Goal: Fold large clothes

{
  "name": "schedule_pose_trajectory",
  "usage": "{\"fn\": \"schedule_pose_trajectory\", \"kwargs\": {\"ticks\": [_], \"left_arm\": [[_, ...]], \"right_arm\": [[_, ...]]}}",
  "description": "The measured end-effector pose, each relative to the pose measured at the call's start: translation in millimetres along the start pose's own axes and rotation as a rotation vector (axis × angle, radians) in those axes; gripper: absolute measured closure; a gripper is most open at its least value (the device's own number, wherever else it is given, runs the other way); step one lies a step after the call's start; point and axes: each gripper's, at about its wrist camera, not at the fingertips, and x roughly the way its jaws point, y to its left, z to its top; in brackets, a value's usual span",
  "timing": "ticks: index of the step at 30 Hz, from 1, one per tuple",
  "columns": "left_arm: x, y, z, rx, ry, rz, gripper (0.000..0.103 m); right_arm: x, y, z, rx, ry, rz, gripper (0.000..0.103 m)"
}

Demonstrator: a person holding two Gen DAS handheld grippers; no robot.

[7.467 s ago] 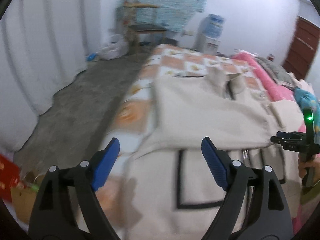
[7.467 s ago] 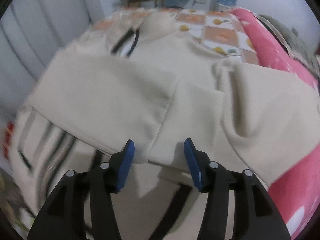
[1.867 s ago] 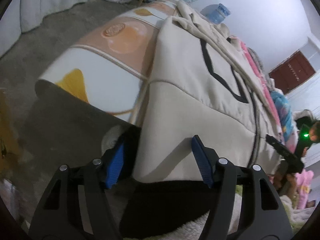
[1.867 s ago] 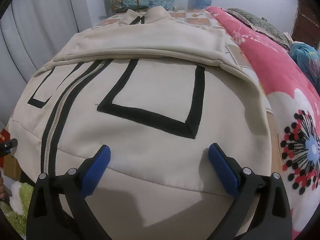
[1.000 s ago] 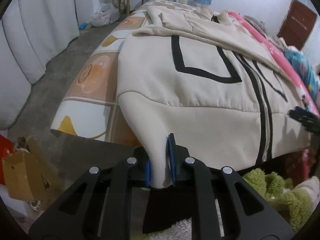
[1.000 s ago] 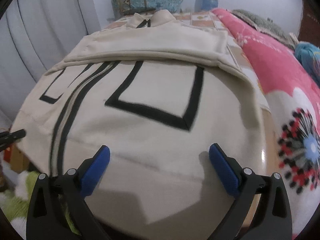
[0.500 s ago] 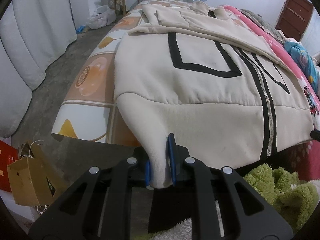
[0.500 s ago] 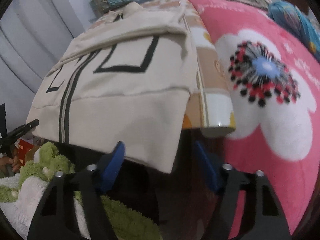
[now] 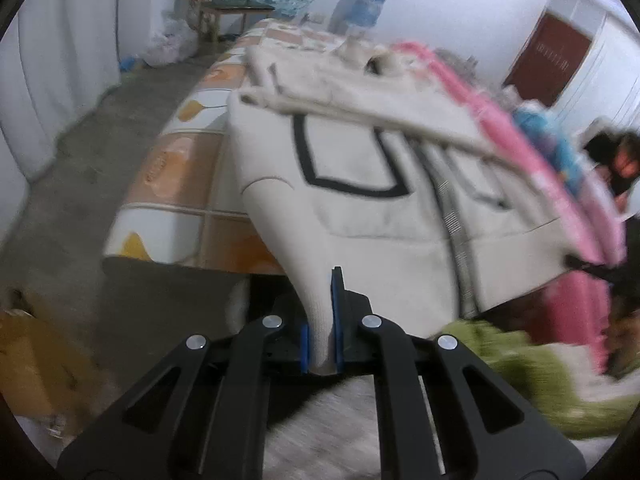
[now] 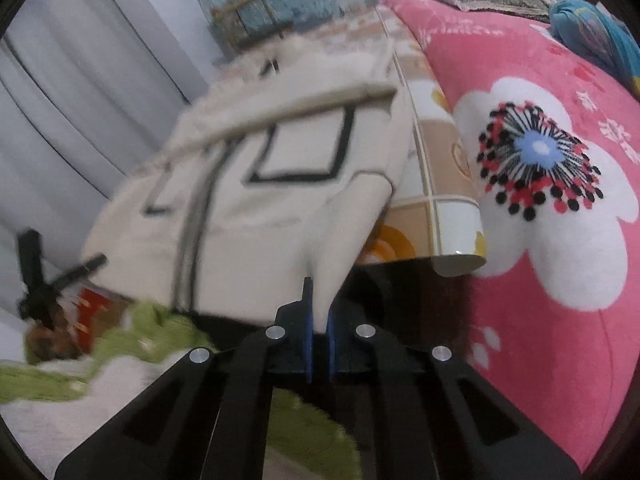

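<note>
A large cream zip jacket [image 9: 360, 152] with black square outlines lies on the bed, sleeves folded across its chest. My left gripper [image 9: 321, 312] is shut on the jacket's left hem corner and holds it lifted off the bed's end. My right gripper [image 10: 318, 320] is shut on the right hem corner of the same jacket [image 10: 280, 200], also lifted. Each gripper shows far off in the other's view: the right one [image 9: 588, 268] and the left one [image 10: 60, 280].
The bed [image 9: 180, 168] has an orange and white checked cover. A pink flowered blanket [image 10: 540, 160] lies along its right side. A green and white fluffy rug [image 10: 100, 352] and a cardboard box [image 9: 36, 360] are on the floor. A chair [image 9: 232, 4] stands by the far wall.
My right gripper has closed on the right hem corner. Both grippers have lifted the hem up from the bed's end. The left gripper stayed shut on its corner.
</note>
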Motion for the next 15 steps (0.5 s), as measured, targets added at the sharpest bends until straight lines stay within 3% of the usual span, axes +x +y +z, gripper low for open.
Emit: {"fn": "schedule_pose_trajectory", "kwargs": {"ticks": [4,9,15], "left_arm": [[-11,16,21,-0.113,-0.079,-0.184,0.095],[-3,30,66,-0.225,-0.155,-0.31,0.094],[43,48,122,-0.304,-0.14,-0.243,0.092]], "right_arm": [[-11,1,20,0.031,-0.088,0.096,0.098],[-5,4,75,0.036,-0.17,0.12,0.098],[23,-8,139,0.111,-0.247,0.093,0.097]]}}
